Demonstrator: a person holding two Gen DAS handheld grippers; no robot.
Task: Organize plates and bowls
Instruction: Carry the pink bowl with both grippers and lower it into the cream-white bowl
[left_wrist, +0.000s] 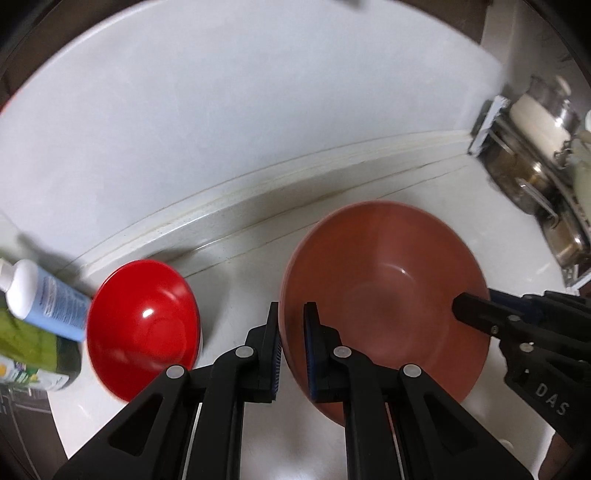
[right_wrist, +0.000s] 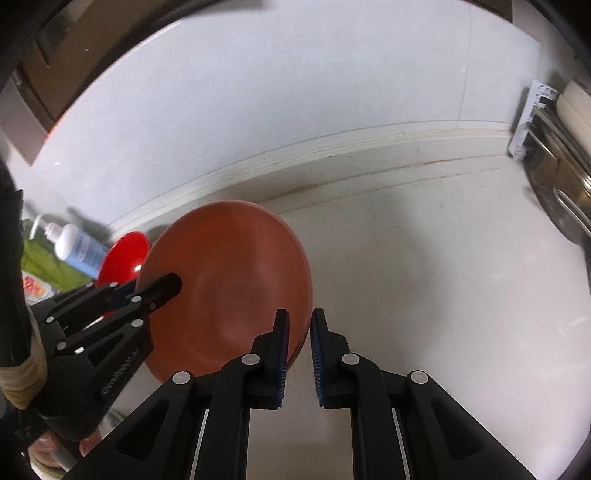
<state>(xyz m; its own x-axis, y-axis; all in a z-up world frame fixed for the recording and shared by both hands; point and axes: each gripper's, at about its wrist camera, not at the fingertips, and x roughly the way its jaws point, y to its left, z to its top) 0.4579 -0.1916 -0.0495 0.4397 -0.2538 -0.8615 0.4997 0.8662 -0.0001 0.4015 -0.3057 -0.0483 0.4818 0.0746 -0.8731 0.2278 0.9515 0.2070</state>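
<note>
The terracotta-brown bowl (left_wrist: 384, 291) sits over the white countertop (left_wrist: 480, 206), close to the raised ledge at the foot of the wall, and appears tipped toward the cameras; whether its base rests on the counter cannot be told. Both grippers meet it at opposite edges. The left gripper (left_wrist: 291, 332) straddles the bowl's left rim, one blue-padded finger outside the wall and one inside, the jaws drawn narrow and pinching that rim. The right gripper (right_wrist: 298, 338) sits at the bowl's right rim: its left finger overlaps the bowl's edge, while a slim gap of bare counter shows between the two pads, so whether the jaws actually clamp the rim cannot be told. In the left wrist view the right gripper's black tip reaches over the bowl's right side.

Just left of the brown bowl, apart from it, a glossy red bowl (left_wrist: 144, 317) lies on the counter near the ledge. Further left lie a white-and-blue pump bottle (left_wrist: 48, 299) and green packaging (left_wrist: 33, 350). At the far right stand stainless steel pots (left_wrist: 535, 173) in a metal rack. A person's hand (right_wrist: 48, 443) grips the left tool's handle.
</note>
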